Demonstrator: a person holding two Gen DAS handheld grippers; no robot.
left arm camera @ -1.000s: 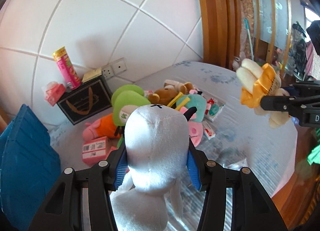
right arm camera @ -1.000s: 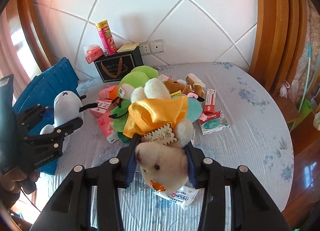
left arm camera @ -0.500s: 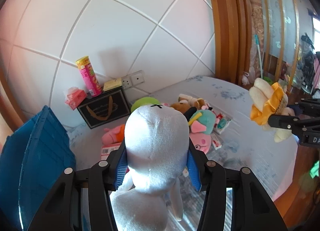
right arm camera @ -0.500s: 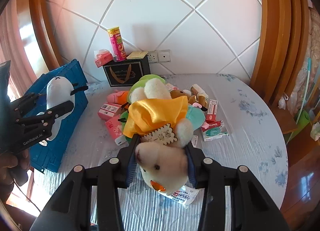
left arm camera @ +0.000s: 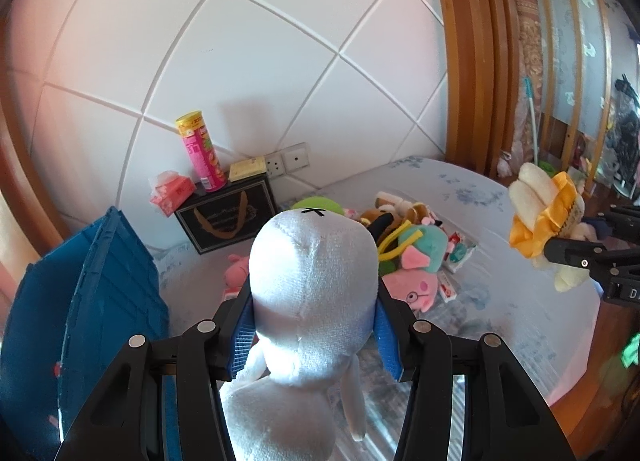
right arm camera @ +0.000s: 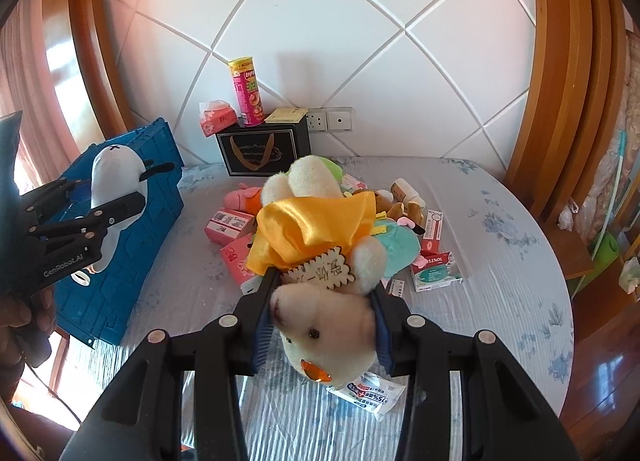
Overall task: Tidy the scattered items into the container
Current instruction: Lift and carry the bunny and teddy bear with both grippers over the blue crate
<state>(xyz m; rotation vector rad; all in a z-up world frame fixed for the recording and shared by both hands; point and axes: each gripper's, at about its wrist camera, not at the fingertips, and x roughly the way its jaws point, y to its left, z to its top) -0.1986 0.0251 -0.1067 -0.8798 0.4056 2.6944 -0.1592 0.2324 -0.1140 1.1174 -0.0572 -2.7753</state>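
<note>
My left gripper is shut on a white plush toy and holds it up in the air. In the right wrist view that same white plush hangs in front of the blue crate at the table's left. A cream plush with a yellow satin cape is clamped in my right gripper, above the table. From the left wrist view the cream plush shows at the far right. The blue crate stands at the left there.
A pile of plush toys and small medicine boxes lies mid-table on the pale floral cloth. A black gift box with a pink can and a tissue pack stands by the wall. A flat packet lies near the front.
Both grippers have risen with their plush toys and the table looks farther below. The left gripper with the white plush has shifted toward the blue crate.
</note>
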